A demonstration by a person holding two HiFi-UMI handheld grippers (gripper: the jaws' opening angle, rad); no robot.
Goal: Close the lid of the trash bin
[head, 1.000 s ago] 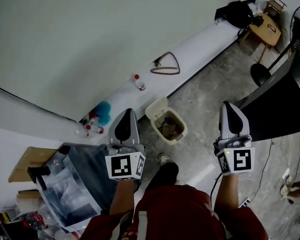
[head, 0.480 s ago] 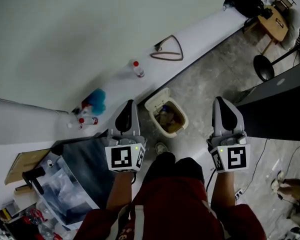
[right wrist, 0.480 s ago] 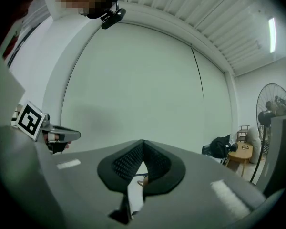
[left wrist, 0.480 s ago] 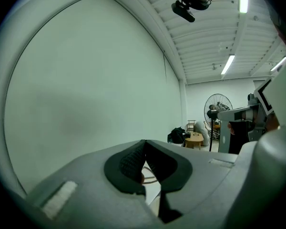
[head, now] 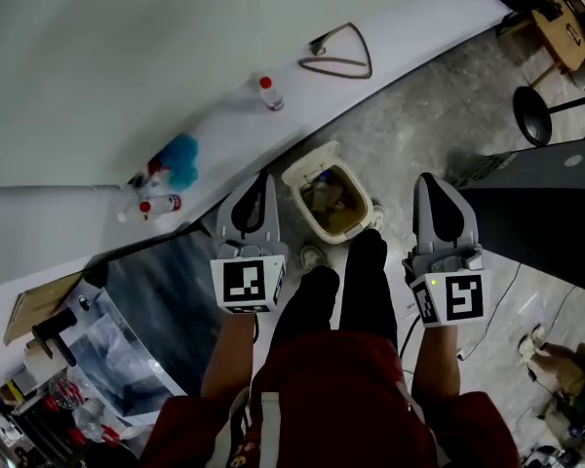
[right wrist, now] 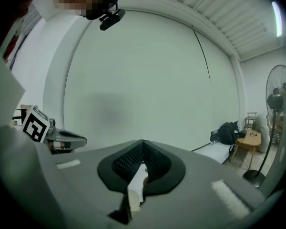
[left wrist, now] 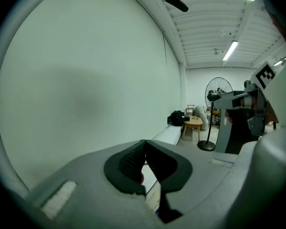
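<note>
Right gripper (right wrist: 143, 157) jaws together, pale wall (right wrist: 143, 75) ahead, left gripper (right wrist: 57, 138) at left, fan (right wrist: 282, 97) at right

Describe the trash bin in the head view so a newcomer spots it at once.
Follow the long white ledge running diagonally along the wall. On the grey floor at its foot stands a small cream plastic trash bin. Unlike the red-capped bottles up on the ledge, it is an open container, lid tipped back, rubbish showing inside.

I hold my left gripper (head: 260, 183) and right gripper (head: 432, 183) out ahead, side by side, forearms parallel, both tilted slightly downward, fingers pressed together.
</note>
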